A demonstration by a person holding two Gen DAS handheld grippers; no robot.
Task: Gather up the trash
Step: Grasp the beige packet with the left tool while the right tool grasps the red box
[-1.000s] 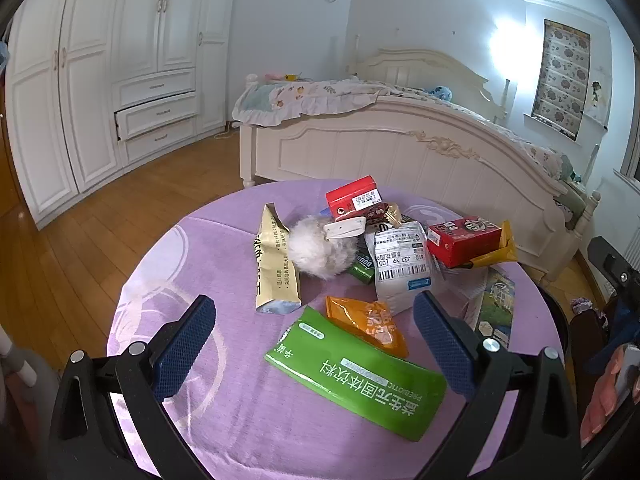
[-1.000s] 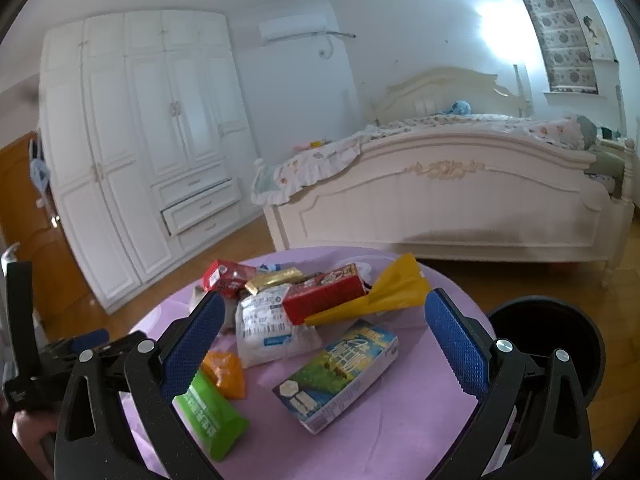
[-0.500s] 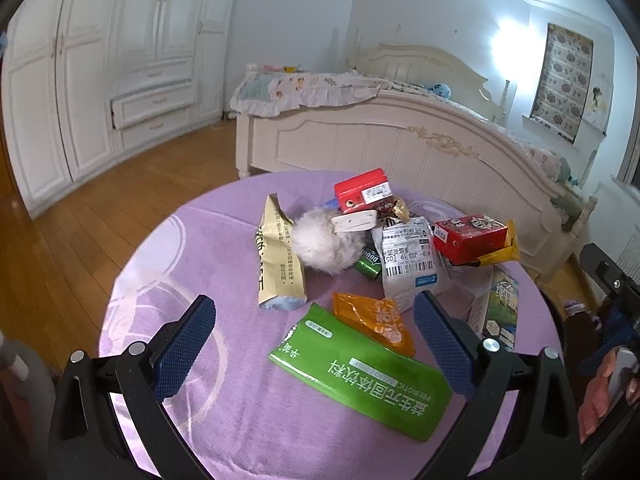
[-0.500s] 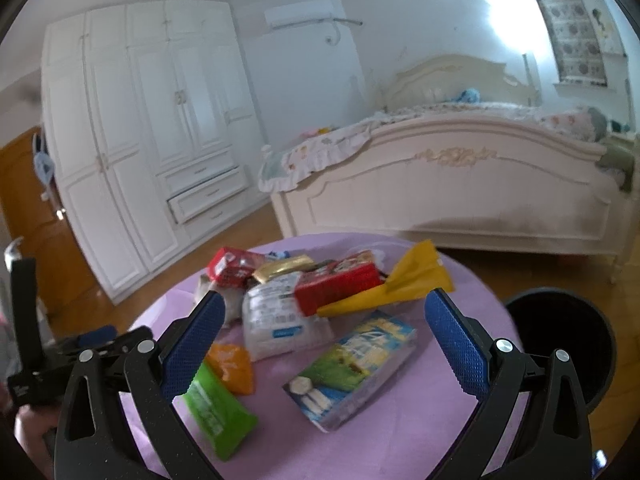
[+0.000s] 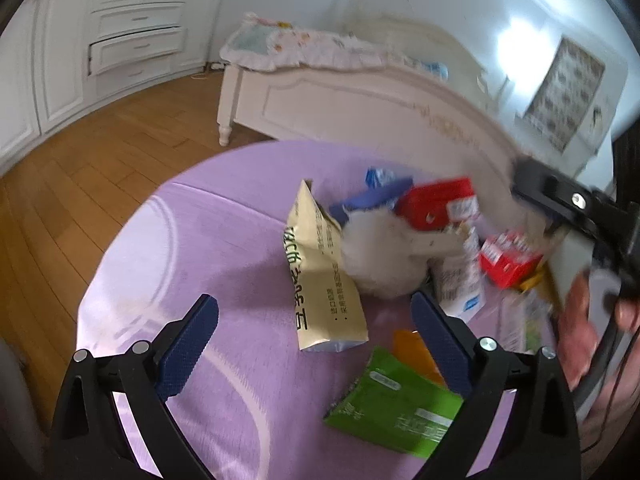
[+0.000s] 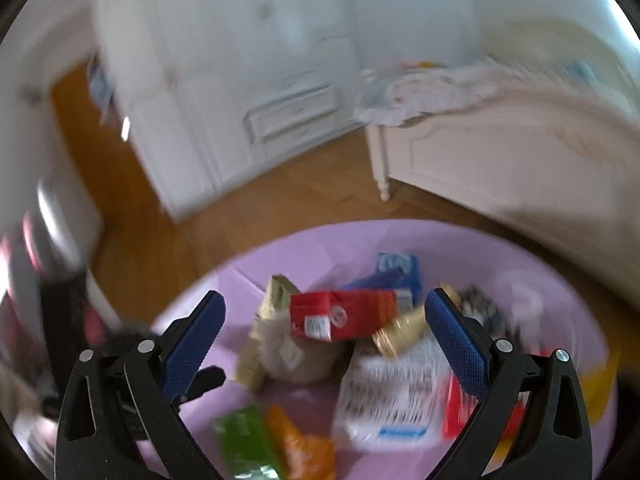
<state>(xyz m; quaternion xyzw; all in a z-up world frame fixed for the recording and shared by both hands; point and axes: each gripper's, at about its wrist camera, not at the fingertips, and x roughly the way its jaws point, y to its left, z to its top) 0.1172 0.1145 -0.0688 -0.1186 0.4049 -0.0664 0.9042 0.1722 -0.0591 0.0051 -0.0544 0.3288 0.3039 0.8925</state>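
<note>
- A round table (image 5: 192,248) with a purple cloth is standing in a bedroom, and a pile of trash is lying on it.
- The left gripper (image 5: 314,326) is hanging just above the near part of the table. Its two blue fingers are standing wide apart and holding nothing.
- Between those fingers a tan paper bag (image 5: 324,280) with green writing is lying flat on the cloth.
- A fluffy white ball (image 5: 380,256) is sitting right beside the tan bag — the two are touching.
- A red box (image 5: 436,202) is resting on top of the fluffy ball, and a blue packet (image 5: 372,196) is peeking out behind it.
- A green packet (image 5: 396,408) is lying near the table's front edge, and an orange packet (image 5: 416,350) is tucked partly behind the left gripper's right finger.
- A white bag with a label (image 5: 460,284) and another red box (image 5: 506,258) are lying farther to the right.
- The right gripper (image 6: 324,338) is hanging over the pile too. Its jaws are also wide open with nothing between them.
- In the right wrist view, the red box (image 6: 340,314) is showing right between the blue fingers, with a shiny gold wrapper (image 6: 400,330) next to it.
- A hand (image 5: 580,328) is gripping the handle of the right gripper at the edge of the left wrist view.
- Both pictures are blurry, so the small words on the packets are too hard to read.
- A white bed (image 5: 360,96) and white cupboards (image 5: 132,44) are standing behind the table, on a wooden floor (image 5: 80,184).
</note>
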